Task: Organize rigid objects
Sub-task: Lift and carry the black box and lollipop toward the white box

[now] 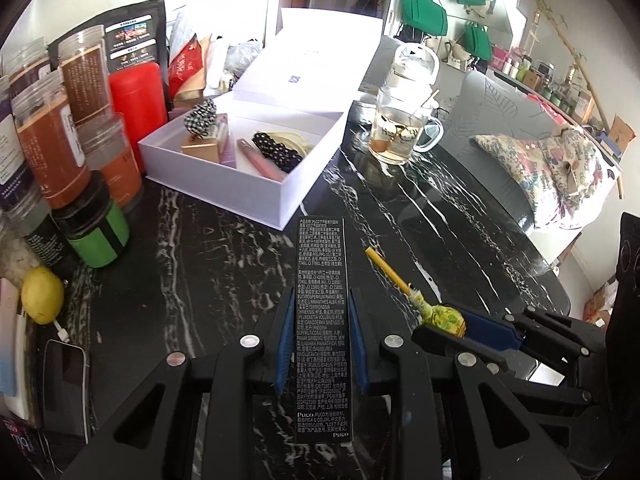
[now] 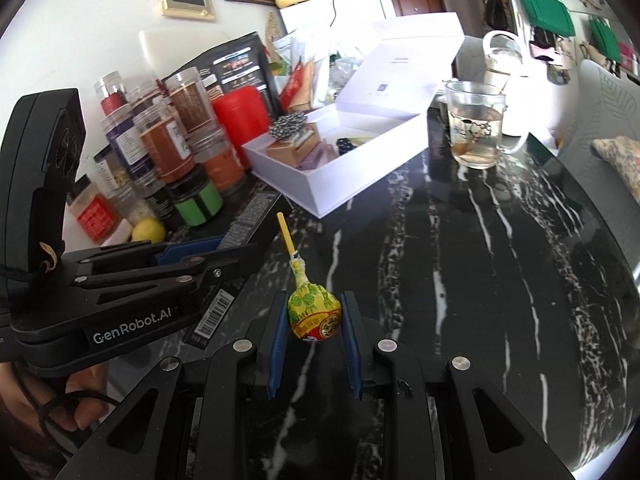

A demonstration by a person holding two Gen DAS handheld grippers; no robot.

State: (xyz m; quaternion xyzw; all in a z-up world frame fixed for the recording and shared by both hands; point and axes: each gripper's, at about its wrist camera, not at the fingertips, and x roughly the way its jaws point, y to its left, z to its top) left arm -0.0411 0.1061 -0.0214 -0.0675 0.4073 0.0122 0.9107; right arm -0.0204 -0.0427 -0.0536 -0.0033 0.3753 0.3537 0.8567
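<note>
My left gripper is shut on a long black carton covered in white print, held above the dark marble table. My right gripper is shut on the wrapped head of a yellow-green lollipop, its yellow stick pointing away. Each gripper shows in the other's view: the right gripper with the lollipop, the left gripper with the carton. An open white box holding a tan carton, a pink tube and dotted bands sits ahead.
Jars, a red canister and a green-banded tub crowd the left edge, with a lemon and a phone. A glass mug stands right of the box. A sofa with a cushion lies beyond the table.
</note>
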